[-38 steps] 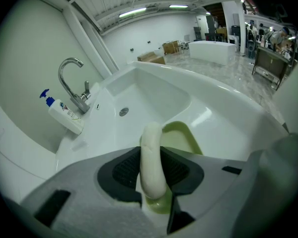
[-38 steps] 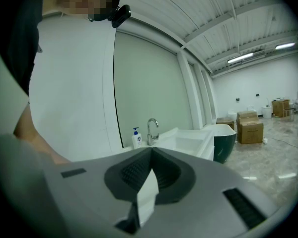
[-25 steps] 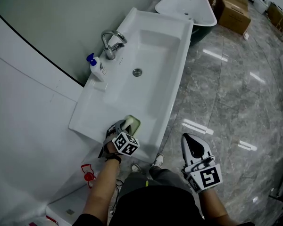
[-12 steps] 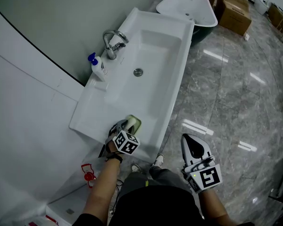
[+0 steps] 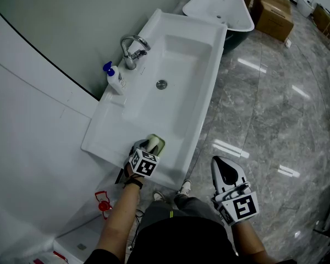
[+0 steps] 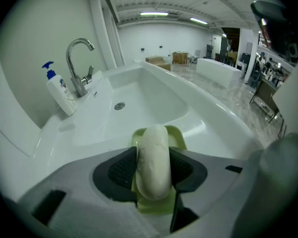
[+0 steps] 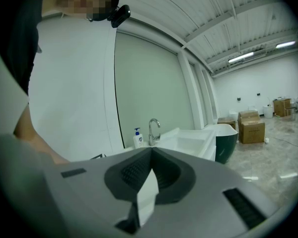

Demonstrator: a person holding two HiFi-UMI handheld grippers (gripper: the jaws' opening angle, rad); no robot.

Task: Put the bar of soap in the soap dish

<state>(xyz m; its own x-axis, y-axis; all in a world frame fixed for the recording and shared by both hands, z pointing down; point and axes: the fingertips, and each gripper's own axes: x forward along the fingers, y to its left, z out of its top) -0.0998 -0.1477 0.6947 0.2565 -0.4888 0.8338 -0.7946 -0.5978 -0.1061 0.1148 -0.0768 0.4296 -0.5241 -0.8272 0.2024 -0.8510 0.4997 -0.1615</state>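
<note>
A pale bar of soap (image 6: 153,157) stands on its edge in the green soap dish (image 6: 177,135), on the near rim of the white sink. My left gripper (image 6: 153,169) points down over the dish with the soap between its dark pads (image 6: 118,171). Its jaws have just been opening, and the soap rests on the dish rather than being pinched. From the head view, the left gripper (image 5: 148,147) covers most of the dish (image 5: 157,142). My right gripper (image 5: 226,168) hangs over the floor, shut and empty, with its pads (image 7: 161,175) meeting at the tip.
The sink basin (image 5: 179,65) has a drain (image 5: 161,84), a chrome faucet (image 5: 131,49) and a blue-topped pump bottle (image 5: 114,77) along its back rim. A white tub (image 5: 220,7) and cardboard boxes (image 5: 273,12) stand beyond. A red object (image 5: 102,202) lies below the counter's left end.
The left gripper has rolled about its own axis over the dish, its marker cube turning, and has shifted only slightly. The right gripper has stayed where it was.
</note>
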